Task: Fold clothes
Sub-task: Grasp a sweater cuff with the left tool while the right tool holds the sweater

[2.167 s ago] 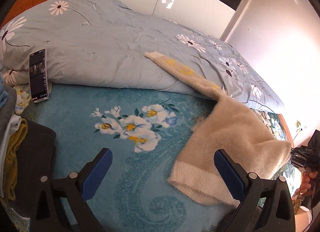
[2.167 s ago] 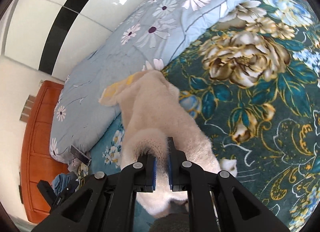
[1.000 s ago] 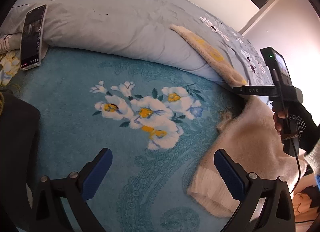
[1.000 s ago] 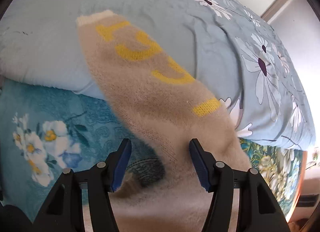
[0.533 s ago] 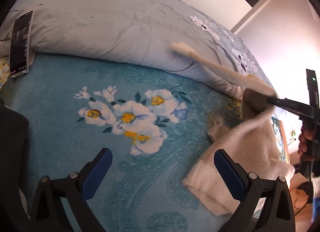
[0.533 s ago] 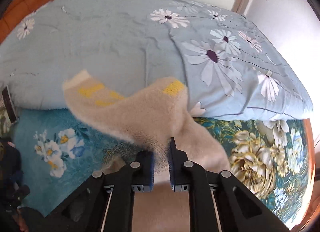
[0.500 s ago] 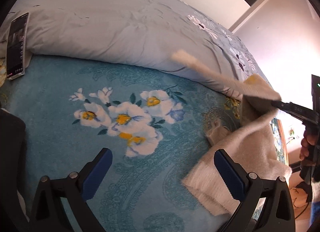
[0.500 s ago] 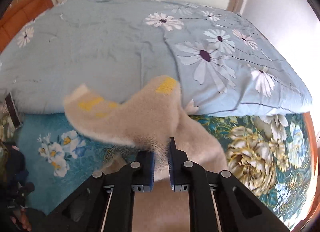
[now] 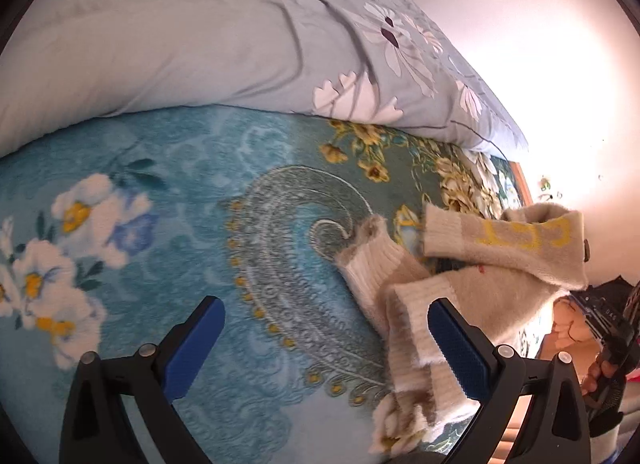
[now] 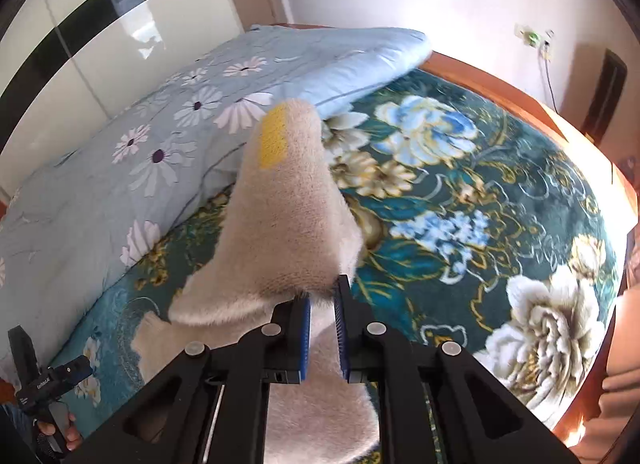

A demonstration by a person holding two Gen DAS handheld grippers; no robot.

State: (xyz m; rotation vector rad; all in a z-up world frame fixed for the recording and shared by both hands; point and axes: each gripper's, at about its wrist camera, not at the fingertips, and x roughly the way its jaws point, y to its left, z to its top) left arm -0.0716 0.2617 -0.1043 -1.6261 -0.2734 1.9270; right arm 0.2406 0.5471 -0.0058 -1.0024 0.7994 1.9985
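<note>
A fuzzy cream sweater (image 9: 472, 296) with yellow letters on its sleeve lies on the bed's floral blanket (image 9: 200, 200), at the right of the left wrist view. My right gripper (image 10: 322, 300) is shut on the sweater's sleeve (image 10: 288, 216) and holds it lifted over the sweater's body. In the left wrist view the sleeve (image 9: 516, 240) is folded across the sweater. My left gripper (image 9: 324, 332) is open and empty, just above the blanket, with its right finger (image 9: 456, 340) beside the sweater's ribbed hem.
A pale blue daisy-print duvet (image 9: 200, 32) is bunched along the far side of the bed, also seen in the right wrist view (image 10: 192, 112). The wooden bed edge (image 10: 520, 92) runs at the right. White walls and a wardrobe stand behind.
My right gripper has pulled the sleeve off the duvet and carried it over the sweater's body. My left gripper has moved right, closer to the sweater's hem.
</note>
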